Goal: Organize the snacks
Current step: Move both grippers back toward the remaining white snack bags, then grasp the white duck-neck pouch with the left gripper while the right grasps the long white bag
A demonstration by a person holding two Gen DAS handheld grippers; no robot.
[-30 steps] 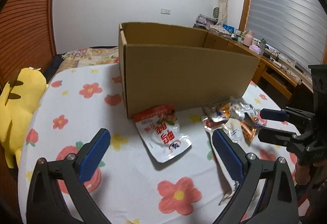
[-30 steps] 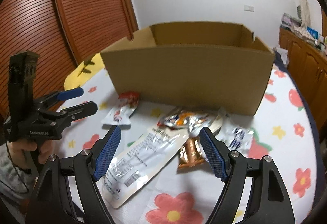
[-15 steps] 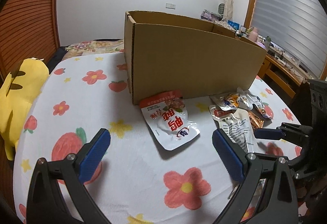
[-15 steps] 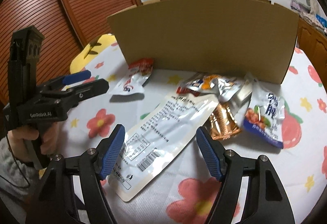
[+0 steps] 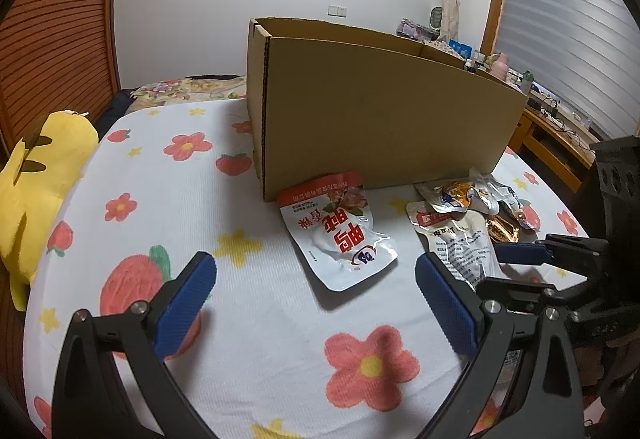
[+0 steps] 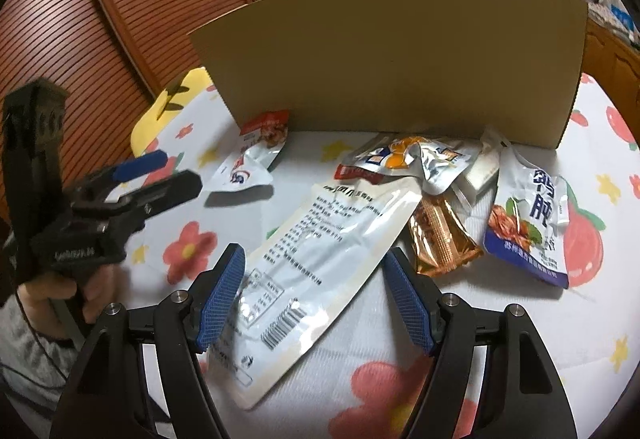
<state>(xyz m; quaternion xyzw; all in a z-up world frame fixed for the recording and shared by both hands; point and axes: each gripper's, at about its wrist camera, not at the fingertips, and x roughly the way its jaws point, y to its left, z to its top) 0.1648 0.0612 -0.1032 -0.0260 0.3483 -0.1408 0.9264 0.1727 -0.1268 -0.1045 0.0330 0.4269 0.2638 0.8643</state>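
Note:
An open cardboard box (image 5: 380, 127) (image 6: 392, 59) stands at the back of the floral tablecloth (image 5: 168, 207). A red-and-white snack pouch (image 5: 340, 239) (image 6: 256, 155) lies against its front left corner, just ahead of my open, empty left gripper (image 5: 314, 267) (image 6: 160, 175). My right gripper (image 6: 315, 257) (image 5: 516, 267) is low over a large white pouch (image 6: 320, 239) (image 5: 464, 247). Its jaws straddle the pouch's near end without pressing on it. Beyond lie an orange-and-silver pouch (image 6: 408, 159), a copper wrapper (image 6: 440, 235) and a blue-and-white pouch (image 6: 532, 227).
A yellow plush toy (image 5: 36, 175) sits at the table's left edge. A slatted wooden door (image 6: 140, 19) fills the left background. A cluttered wooden desk (image 5: 560, 135) stands to the right under window blinds. A person's hand (image 6: 52, 295) holds the left gripper.
My right gripper has sunk toward the large white pouch and its jaws have narrowed a little around it. The left gripper has barely shifted.

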